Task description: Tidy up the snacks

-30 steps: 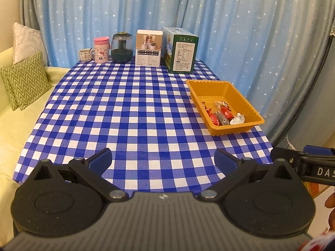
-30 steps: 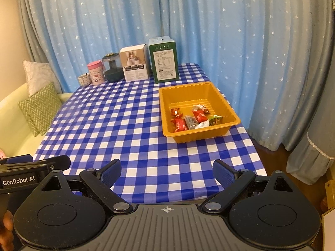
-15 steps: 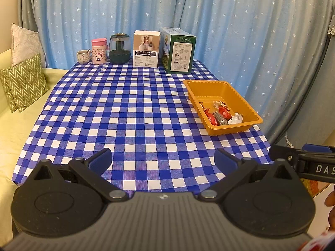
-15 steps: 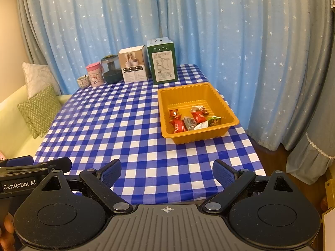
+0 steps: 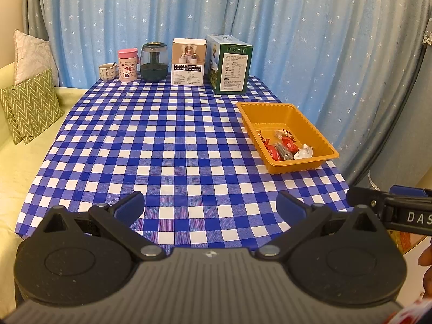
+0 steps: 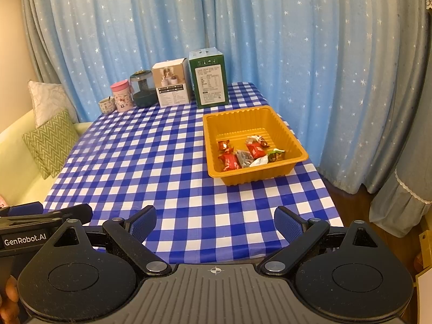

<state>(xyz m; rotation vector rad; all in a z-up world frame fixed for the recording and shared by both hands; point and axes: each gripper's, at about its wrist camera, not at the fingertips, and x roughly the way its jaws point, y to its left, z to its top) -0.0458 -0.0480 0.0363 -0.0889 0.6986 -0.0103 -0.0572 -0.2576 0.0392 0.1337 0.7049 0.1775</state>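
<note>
An orange plastic tray [image 5: 272, 113] [image 6: 237, 116] sits at the right side of a blue checked table. Several wrapped snacks [image 5: 283, 147] [image 6: 248, 154], red, grey and white, lie in its near half. My left gripper [image 5: 210, 206] is open and empty, held back above the table's near edge. My right gripper [image 6: 214, 222] is open and empty, also over the near edge, well short of the tray. Each gripper shows at the edge of the other's view.
Along the table's far edge stand a small cup [image 5: 107, 72], a pink tumbler [image 5: 127, 65], a dark jar [image 5: 154, 61], a white box [image 5: 188, 61] and a green box [image 5: 232, 64]. A sofa with cushions [image 5: 29, 105] is on the left. Blue curtains hang behind.
Both grippers have drawn back and risen slightly from the table. Jaws stay open. Nothing on the table has moved.
</note>
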